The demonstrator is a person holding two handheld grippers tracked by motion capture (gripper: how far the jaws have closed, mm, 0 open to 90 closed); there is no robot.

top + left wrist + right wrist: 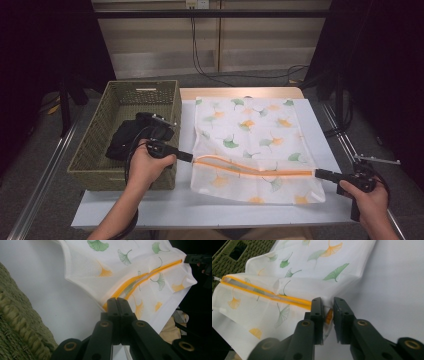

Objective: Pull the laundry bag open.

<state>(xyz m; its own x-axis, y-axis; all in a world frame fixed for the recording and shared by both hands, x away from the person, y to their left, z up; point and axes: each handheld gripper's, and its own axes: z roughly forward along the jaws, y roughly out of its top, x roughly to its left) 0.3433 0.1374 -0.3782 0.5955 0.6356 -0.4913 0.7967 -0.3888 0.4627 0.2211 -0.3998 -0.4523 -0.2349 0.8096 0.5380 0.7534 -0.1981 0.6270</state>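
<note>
White tabletop (165,200) is spread with a leaf-printed mesh bag (250,130), stretched between the two grippers. Its orange zipper's (250,169) end is clamped in the shut left gripper (117,300); the other end is seen between the right gripper's (327,305) slightly parted jaws.

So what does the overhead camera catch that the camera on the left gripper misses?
From the high view: a dark bundle lying inside the wicker basket, both of the person's hands, and the whole leaf-print bag. From the left gripper view: that left gripper shut on the end of the bag's orange zipper. Both show the bag, the zipper, the basket and the right gripper at the far end.
</note>
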